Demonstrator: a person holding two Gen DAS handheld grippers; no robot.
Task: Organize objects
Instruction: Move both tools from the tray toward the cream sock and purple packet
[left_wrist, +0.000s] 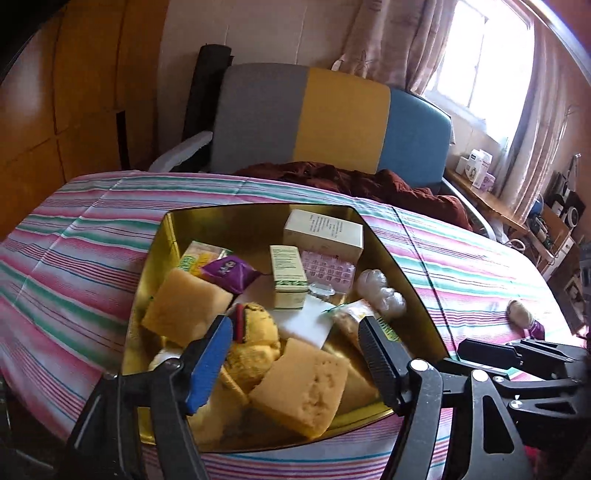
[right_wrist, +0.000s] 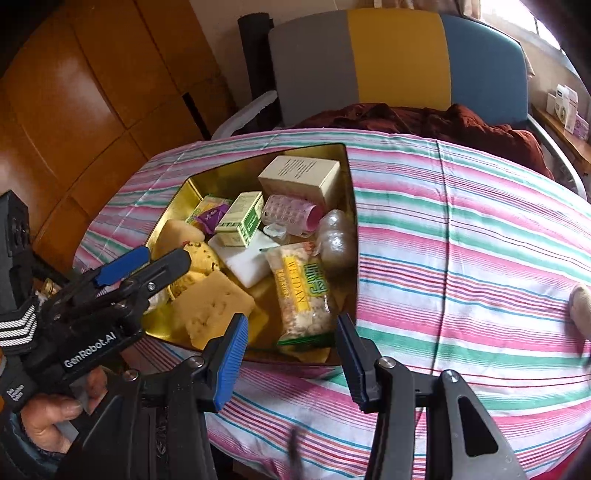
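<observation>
- Gold tin (left_wrist: 406, 258), open and crowded with small goods, is seen resting on a striped cloth (left_wrist: 74, 236); it lies directly ahead of and below both claws.
- Left gripper (left_wrist: 295, 354) is held released over the near end of the tin: its jaws stand apart with nothing pressed between the pads.
- A yellow plush toy (left_wrist: 255, 343) is seen just beyond its blue-padded finger, and a yellow sponge (left_wrist: 306, 391) lies between the two fingers, lower down; whether either is touched cannot be told.
- A second yellow sponge (left_wrist: 184, 310) is found ahead and to the left of that claw.
- Straight ahead of the left claw, a green-and-white carton (left_wrist: 288, 277) is stood upright on a white pad (left_wrist: 306, 321); beyond it a pink blister sheet (left_wrist: 328, 266) and a cream box (left_wrist: 325, 232) are set against the far wall.
- A purple sachet (left_wrist: 229, 273) is seen ahead to the left, and a clear lumpy bag (left_wrist: 380, 295) ahead to the right.
- Right gripper (right_wrist: 291, 362) is held over the tin's near rim, jaws apart, gripping nothing.
- A packet of snacks (right_wrist: 299, 295) with a yellow label lies just ahead between its fingers, apart from the pads.
- A pale object (right_wrist: 580, 302) lies on the cloth well to the right of the right claw, outside the tin; what it is cannot be told.
</observation>
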